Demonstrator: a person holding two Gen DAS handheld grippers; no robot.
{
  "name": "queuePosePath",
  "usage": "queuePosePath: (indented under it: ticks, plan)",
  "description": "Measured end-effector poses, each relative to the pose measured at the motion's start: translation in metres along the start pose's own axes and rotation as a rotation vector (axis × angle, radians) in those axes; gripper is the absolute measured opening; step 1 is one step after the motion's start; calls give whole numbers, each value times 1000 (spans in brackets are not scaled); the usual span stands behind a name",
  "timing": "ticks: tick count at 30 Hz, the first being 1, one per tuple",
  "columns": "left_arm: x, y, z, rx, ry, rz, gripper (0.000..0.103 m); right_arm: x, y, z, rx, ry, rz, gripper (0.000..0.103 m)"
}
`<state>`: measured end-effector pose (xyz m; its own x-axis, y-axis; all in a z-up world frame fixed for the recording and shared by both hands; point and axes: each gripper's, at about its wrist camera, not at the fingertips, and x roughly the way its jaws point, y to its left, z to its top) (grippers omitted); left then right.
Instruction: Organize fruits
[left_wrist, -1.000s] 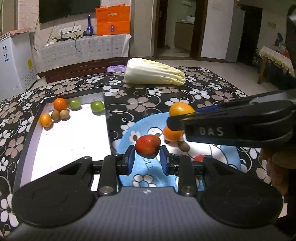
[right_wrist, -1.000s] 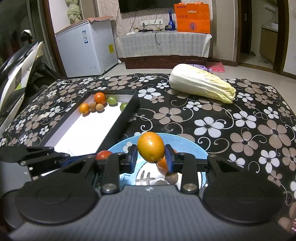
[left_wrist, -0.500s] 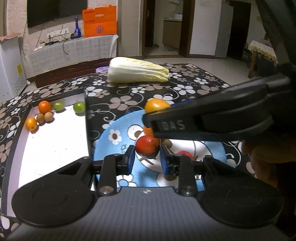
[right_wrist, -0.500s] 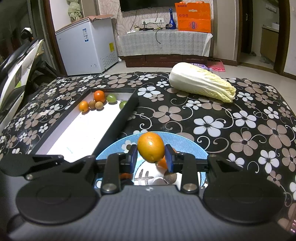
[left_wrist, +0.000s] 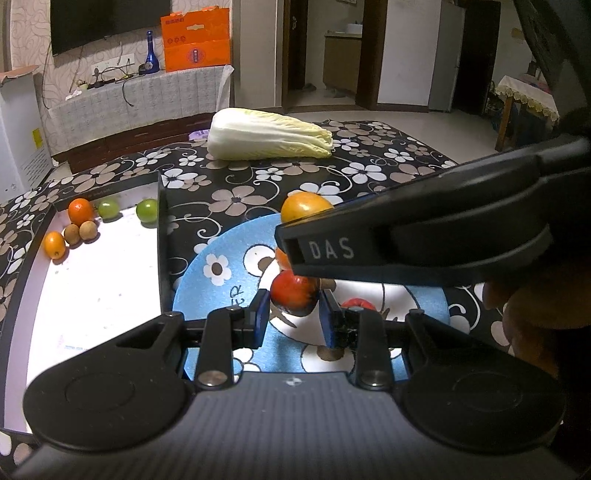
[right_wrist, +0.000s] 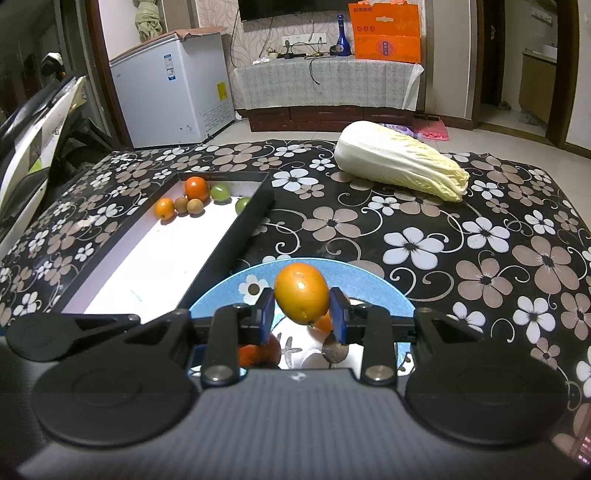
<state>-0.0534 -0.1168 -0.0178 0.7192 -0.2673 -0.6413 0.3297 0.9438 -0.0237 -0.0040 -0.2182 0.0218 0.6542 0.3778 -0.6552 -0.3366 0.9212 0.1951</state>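
Note:
My left gripper (left_wrist: 293, 314) is shut on a small red fruit (left_wrist: 294, 297), held just above the blue flowered plate (left_wrist: 218, 273). My right gripper (right_wrist: 301, 314) is shut on an orange oval fruit (right_wrist: 301, 292) above the same plate (right_wrist: 369, 275); that fruit also shows in the left wrist view (left_wrist: 304, 206), with the right gripper's body crossing from the right. More fruits lie on the plate, partly hidden. The black tray with a white floor (left_wrist: 92, 295) holds several small orange, brown and green fruits (left_wrist: 79, 212) at its far end, also in the right wrist view (right_wrist: 195, 188).
A napa cabbage (left_wrist: 266, 134) lies on the flowered tablecloth beyond the plate, also in the right wrist view (right_wrist: 399, 160). The tray's dark wall (right_wrist: 240, 229) stands between tray and plate. A white chest freezer (right_wrist: 173, 92) stands past the table.
Both grippers keep their fruits. The left wrist view has shifted so the plate and tray sit a little further right. The right gripper has risen slightly over the plate.

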Motion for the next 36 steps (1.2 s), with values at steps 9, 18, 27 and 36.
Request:
queuePosePath:
  ticks: [9, 18, 27, 36]
  plan:
    - [1, -6, -3, 16, 3, -19, 34, 2, 0, -1, -4, 17, 0, 35]
    - [2, -11, -6, 33, 7, -32, 34, 3, 0, -2, -3, 29, -2, 35]
    - [0, -14, -8, 53, -1, -58, 34, 9, -3, -4, 0, 55, -8, 35]
    - [-3, -20, -10, 83, -22, -94, 34, 21, -4, -9, -18, 106, -24, 35]
